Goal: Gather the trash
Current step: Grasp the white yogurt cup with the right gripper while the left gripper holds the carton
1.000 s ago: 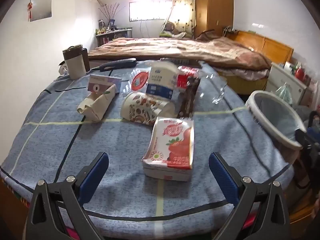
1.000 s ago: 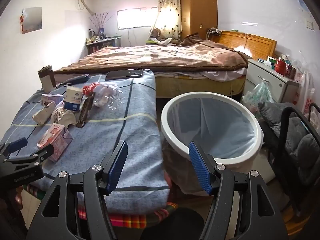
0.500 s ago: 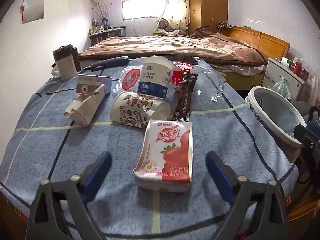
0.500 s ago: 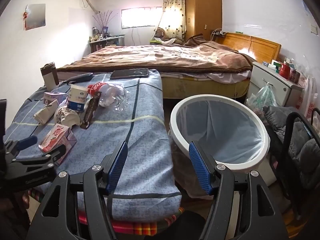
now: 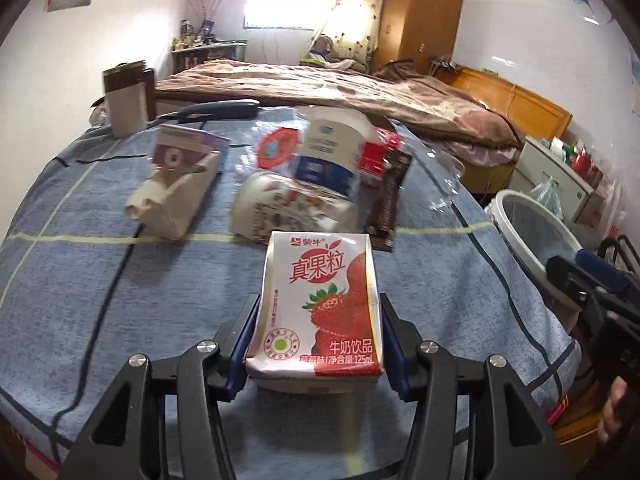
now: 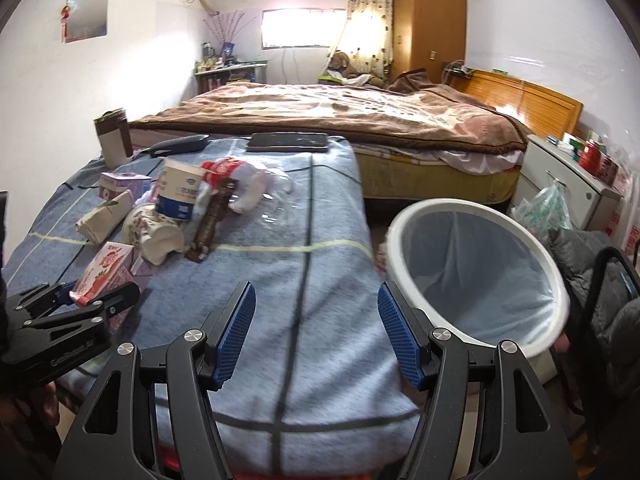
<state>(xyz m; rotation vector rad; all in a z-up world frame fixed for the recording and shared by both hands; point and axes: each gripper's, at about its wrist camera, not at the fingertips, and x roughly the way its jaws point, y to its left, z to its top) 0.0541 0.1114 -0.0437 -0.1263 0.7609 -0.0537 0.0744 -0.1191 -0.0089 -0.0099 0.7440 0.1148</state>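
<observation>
A red-and-white strawberry milk carton lies on the blue checked table cover. My left gripper is closing on it, and both blue pads touch its sides. The right wrist view shows the same carton between those jaws at lower left. Behind it lie a patterned paper cup, a white-and-blue tub, a brown wrapper, a beige carton and a purple box. My right gripper hangs open and empty over the table's near right corner, beside the white-rimmed bin.
A crushed clear bottle and a dark tablet lie farther back on the table. A brown-and-white mug stands at the far left. A bed is behind, with a nightstand and a dark jacket to the right.
My left gripper moved forward and down around the milk carton, and its jaws closed from wide apart onto the carton's sides. The right gripper drifted sideways over the table corner, still open.
</observation>
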